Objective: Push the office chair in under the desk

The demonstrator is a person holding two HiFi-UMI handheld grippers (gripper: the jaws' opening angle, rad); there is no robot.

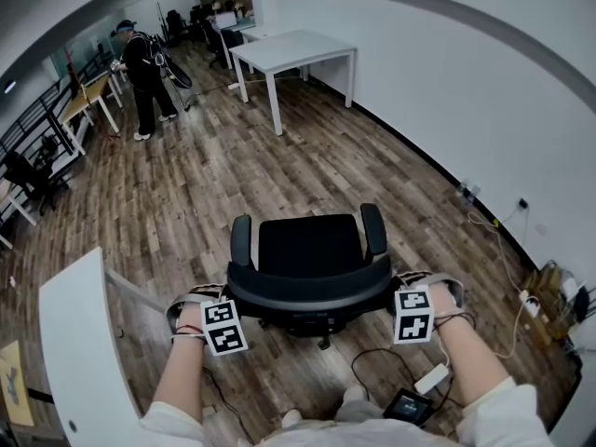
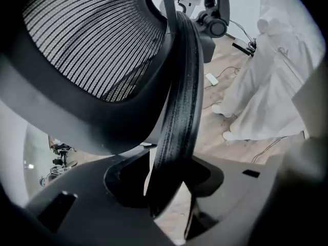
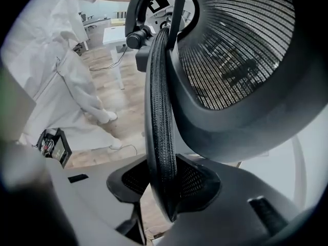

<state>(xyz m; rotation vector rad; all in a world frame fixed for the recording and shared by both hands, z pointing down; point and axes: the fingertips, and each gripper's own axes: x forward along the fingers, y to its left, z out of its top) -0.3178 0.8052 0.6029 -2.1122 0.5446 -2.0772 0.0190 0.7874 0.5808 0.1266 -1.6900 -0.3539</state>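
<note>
A black office chair [image 1: 308, 246] stands on the wood floor just in front of me, seen from behind, its seat facing away. The curved top of its backrest [image 1: 312, 291] spans between my two hands. My left gripper [image 1: 227, 294] sits at the backrest's left end. In the left gripper view the ribbed backrest rim [image 2: 177, 111] runs between the jaws of the left gripper [image 2: 166, 188], and both pads press on it. My right gripper [image 1: 396, 283] is at the right end. The right gripper [image 3: 164, 183] clamps the rim [image 3: 159, 111] the same way. A white desk [image 1: 79, 343] lies at the lower left.
Another white desk [image 1: 293, 49] stands far ahead by the white wall on the right. A person [image 1: 144, 73] stands at the far left near more desks. Cables, a white adapter [image 1: 431, 378] and a small device [image 1: 408, 405] lie on the floor by my feet.
</note>
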